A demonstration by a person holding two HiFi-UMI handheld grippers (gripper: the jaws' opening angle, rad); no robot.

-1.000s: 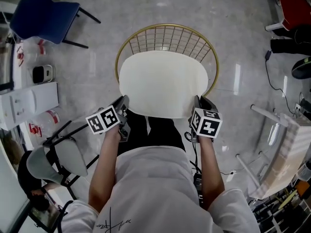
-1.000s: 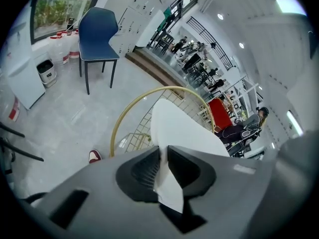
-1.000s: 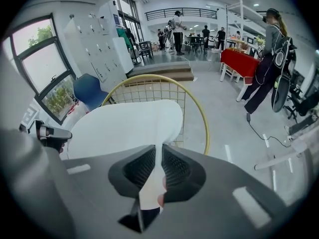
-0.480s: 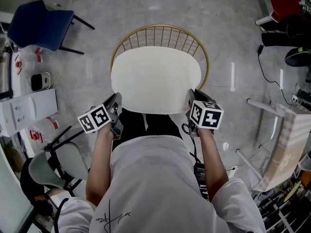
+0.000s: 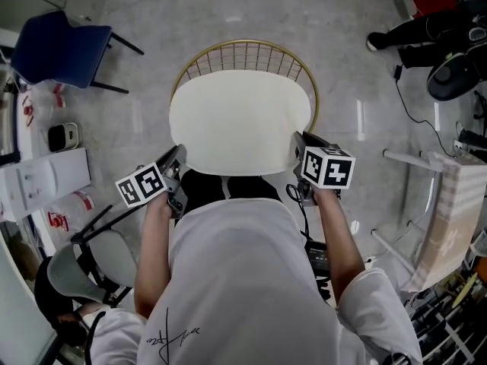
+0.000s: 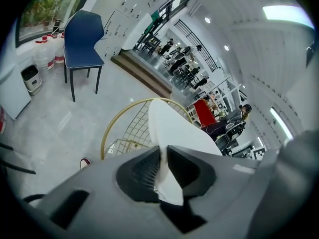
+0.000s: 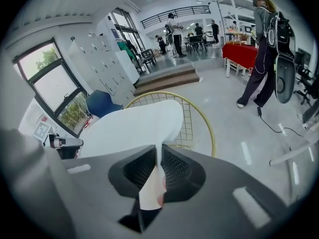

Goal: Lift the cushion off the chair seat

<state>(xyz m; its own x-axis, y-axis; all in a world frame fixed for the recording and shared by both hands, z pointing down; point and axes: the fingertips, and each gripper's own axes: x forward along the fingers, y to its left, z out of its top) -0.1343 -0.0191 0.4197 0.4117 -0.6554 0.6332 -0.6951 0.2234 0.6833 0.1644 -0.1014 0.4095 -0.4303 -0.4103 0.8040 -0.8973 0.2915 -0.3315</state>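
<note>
the left hand-held gripper [image 5: 177, 164] and the right hand-held gripper [image 5: 298, 149] are each clenched on a near corner of the white cushion [image 5: 240, 120], which spreads out in front of them and between them. since a second ago both went up and the cushion came up too, so it now hangs above the gold wire chair [image 5: 251, 55]. i think the lift is nearly done if they keep holding tight.

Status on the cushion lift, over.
Clamped on cushion near corners: left claw, right claw. Cushion tilted up over wire chair; far edge contact unclear. Nothing blocking above.
</note>
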